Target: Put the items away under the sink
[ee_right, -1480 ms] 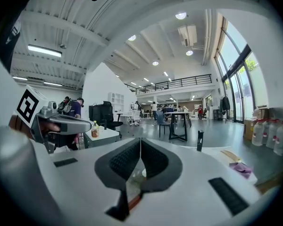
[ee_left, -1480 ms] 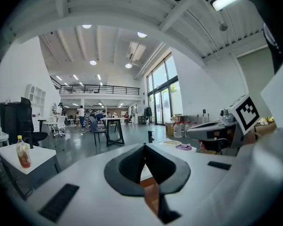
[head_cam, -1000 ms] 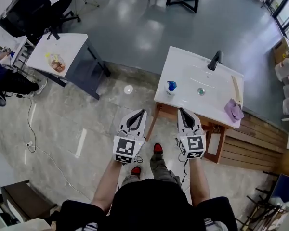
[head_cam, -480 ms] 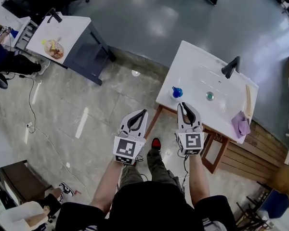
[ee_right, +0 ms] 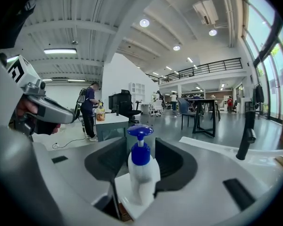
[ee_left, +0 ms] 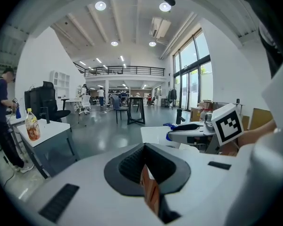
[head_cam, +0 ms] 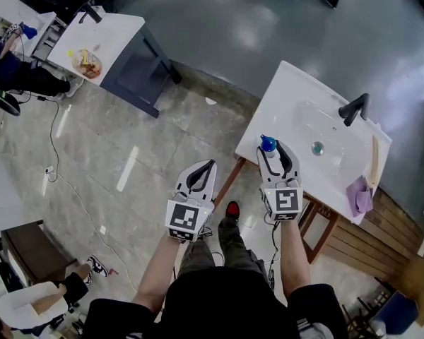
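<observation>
Pump bottle (ee_right: 140, 171) is standing upright at the near left corner of the white sink counter (head_cam: 300, 115), close to both edges. Right tool (ee_right: 140, 144) is reaching in roughly level. Its jaws have just been opening and are standing apart with the bottle between them, pads not pressing. So it is released and grasping nothing.

Risks, judging from here:
- One pad nudging the bottle before the other closes could be tipping it or pushing it off the corner.
- Closing high on the neck could be pressing the pump head down or letting the body swing.
- The body could be slipping in the pads on the way down to the wooden frame (head_cam: 315, 221) under the sink.

Appearance: white body, blue collar, and a blue pump head wider than the neck. The wall is looking smooth, probably slick plastic. How full it is, I cannot tell.

Left tool (head_cam: 208, 167) is hanging clenched and empty, left of the counter and over the floor.
</observation>
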`<state>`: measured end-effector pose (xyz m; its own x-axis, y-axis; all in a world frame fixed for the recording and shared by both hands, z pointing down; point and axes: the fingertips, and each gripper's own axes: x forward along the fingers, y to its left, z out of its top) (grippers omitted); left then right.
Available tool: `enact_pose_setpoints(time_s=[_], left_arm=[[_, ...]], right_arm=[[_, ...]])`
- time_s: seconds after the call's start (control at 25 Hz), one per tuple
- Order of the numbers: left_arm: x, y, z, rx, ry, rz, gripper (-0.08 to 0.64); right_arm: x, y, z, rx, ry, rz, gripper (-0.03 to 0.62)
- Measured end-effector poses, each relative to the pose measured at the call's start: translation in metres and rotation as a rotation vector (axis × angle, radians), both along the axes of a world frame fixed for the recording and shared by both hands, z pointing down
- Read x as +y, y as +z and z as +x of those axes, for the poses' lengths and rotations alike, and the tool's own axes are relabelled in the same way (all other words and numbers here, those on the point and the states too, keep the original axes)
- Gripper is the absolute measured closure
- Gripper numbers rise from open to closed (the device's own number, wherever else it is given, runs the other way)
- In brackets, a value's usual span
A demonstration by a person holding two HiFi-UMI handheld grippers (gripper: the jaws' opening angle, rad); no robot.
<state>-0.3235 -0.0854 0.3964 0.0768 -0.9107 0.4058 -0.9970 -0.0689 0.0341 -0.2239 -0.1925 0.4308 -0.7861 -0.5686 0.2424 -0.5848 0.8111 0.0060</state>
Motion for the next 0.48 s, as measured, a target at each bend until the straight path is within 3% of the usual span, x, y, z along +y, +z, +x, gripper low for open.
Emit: enact_pose_setpoints(time_s=[0.16, 0.4, 0.48], left_arm=[[0.001, 0.003, -0.004, 0.000, -0.016, -0.010, 0.554], [0.006, 0.002, -0.007, -0.003, -0.025, -0.012, 0.554], [0.011, 0.001, -0.008, -0.003, -0.028, -0.010, 0.554]], right_arm=[[-0.003, -0.003, -0.005, -0.006, -0.005, 0.034, 0.447], [-0.005, -0.006, -0.004, -0.021, 0.000, 0.053, 0.460], [-0.005, -0.008, -0.001, -0.027, 0.013, 0.050, 0.497]])
